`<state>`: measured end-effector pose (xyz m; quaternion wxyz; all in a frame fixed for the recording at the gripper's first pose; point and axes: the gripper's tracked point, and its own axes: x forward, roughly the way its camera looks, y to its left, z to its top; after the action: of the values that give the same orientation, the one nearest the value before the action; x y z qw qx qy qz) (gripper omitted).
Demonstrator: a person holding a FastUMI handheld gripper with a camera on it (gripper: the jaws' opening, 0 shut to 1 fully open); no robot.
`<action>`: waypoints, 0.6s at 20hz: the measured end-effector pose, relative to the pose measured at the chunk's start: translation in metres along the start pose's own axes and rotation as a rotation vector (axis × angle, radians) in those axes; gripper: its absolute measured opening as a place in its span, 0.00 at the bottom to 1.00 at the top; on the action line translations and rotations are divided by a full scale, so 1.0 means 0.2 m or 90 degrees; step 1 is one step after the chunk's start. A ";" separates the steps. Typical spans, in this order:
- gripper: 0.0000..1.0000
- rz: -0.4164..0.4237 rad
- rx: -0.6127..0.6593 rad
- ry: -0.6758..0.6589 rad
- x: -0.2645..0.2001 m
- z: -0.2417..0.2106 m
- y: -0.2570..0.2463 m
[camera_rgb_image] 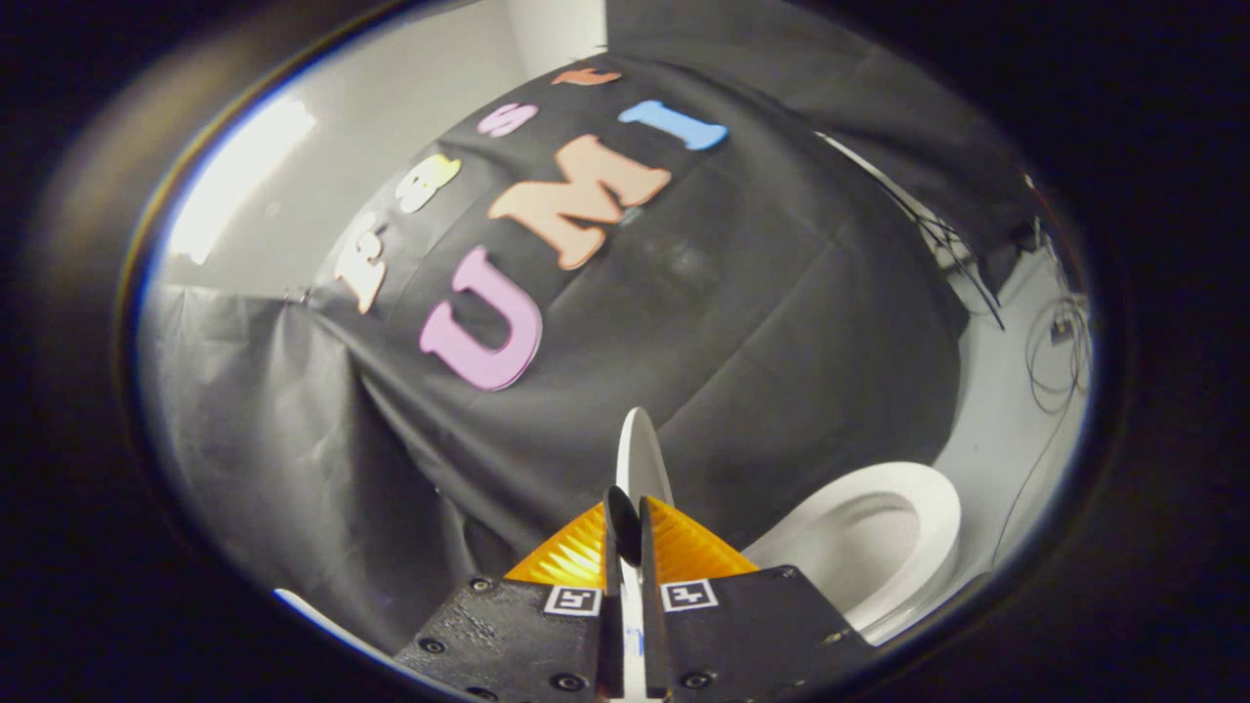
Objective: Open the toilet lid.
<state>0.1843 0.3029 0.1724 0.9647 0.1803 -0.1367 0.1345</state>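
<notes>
Your gripper [625,532] has its jaws clamped on the lid [640,454] rim, bowl [879,537] at 3 o'clock; stiff, smooth, likely slippery, so grip the edge.

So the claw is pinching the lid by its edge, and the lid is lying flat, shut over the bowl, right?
Not quite. The claw is pinching the lid by its edge, but the lid stands raised on edge, and the bowl lies open beside it. The gripper view shows this.
</notes>
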 end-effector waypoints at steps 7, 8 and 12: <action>0.08 0.076 -0.143 0.047 0.07 -0.17 0.43; 0.08 0.088 -0.155 0.053 0.07 -0.20 0.48; 0.08 0.126 -0.200 0.076 0.12 -0.33 0.66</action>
<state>0.1798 0.4529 0.1615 0.9695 0.0048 -0.1157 0.2159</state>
